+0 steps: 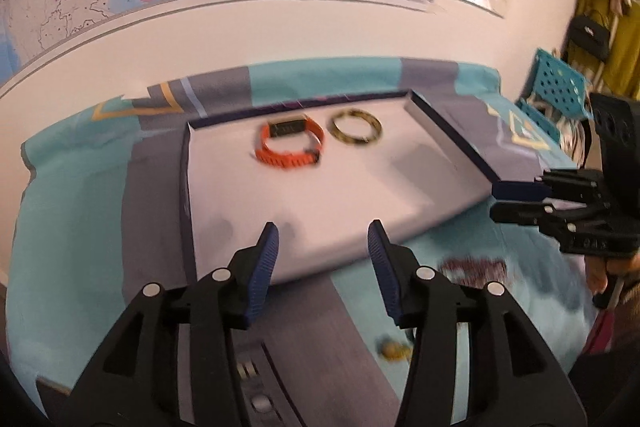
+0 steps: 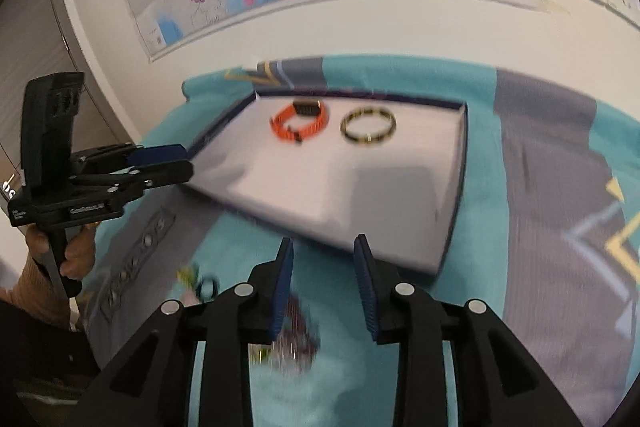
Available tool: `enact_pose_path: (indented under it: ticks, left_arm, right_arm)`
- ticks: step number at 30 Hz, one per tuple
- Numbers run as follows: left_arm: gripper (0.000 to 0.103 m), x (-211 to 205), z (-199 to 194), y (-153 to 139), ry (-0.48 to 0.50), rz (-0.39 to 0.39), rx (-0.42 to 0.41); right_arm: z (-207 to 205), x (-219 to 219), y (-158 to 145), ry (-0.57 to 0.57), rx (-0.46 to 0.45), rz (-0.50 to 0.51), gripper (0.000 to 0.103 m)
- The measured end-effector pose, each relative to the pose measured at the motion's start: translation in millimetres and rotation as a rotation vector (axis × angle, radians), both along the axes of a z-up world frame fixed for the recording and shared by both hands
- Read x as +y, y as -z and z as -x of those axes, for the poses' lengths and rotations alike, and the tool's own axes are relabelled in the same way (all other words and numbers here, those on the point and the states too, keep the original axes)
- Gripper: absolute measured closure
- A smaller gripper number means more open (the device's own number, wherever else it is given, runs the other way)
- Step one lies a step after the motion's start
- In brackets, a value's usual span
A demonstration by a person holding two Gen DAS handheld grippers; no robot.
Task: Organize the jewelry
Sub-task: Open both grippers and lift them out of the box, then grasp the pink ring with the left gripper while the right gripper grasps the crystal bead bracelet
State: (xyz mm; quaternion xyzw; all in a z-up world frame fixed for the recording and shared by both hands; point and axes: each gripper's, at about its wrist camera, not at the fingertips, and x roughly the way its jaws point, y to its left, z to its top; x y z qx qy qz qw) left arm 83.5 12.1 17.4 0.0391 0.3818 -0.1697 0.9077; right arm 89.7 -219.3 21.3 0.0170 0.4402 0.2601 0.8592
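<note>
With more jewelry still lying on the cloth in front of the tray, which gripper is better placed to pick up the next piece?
Probably the right gripper: open and empty, with a blurred dark-red piece just below its fingertips. The left gripper, also open and empty, points over the tray; a small yellow piece lies beside it.

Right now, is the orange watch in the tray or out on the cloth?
In. The orange watch lies on the tray's white floor, inside its dark rim, beside the gold bangle.

Orange watch (image 1: 290, 145) and bangle (image 1: 355, 127) lie in tray (image 1: 440, 187).
</note>
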Motion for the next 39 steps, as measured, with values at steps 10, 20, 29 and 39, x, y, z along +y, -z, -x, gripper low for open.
enact_pose_path:
  ticks: [10,20,29,39]
  left_arm:
    - [0.051,-13.9,55.0,23.2,0.043,0.016,0.027]
    - [0.045,-20.6,78.3,34.6,0.059,0.015,0.052]
    - [0.044,-27.0,85.4,40.7,0.082,0.01,0.066]
    - [0.054,-29.1,87.2,45.9,0.094,0.006,0.086]
  right_arm:
    - [49.9,-3.5,13.7,-0.029,0.029,-0.033,0.078]
    - [59.8,15.1,25.6,-0.054,0.007,0.051,0.078]
    - [61.3,12.7,31.3,-0.026,0.012,0.05,0.095]
    - [63.5,7.3,9.7,-0.028,-0.018,-0.053,0.095]
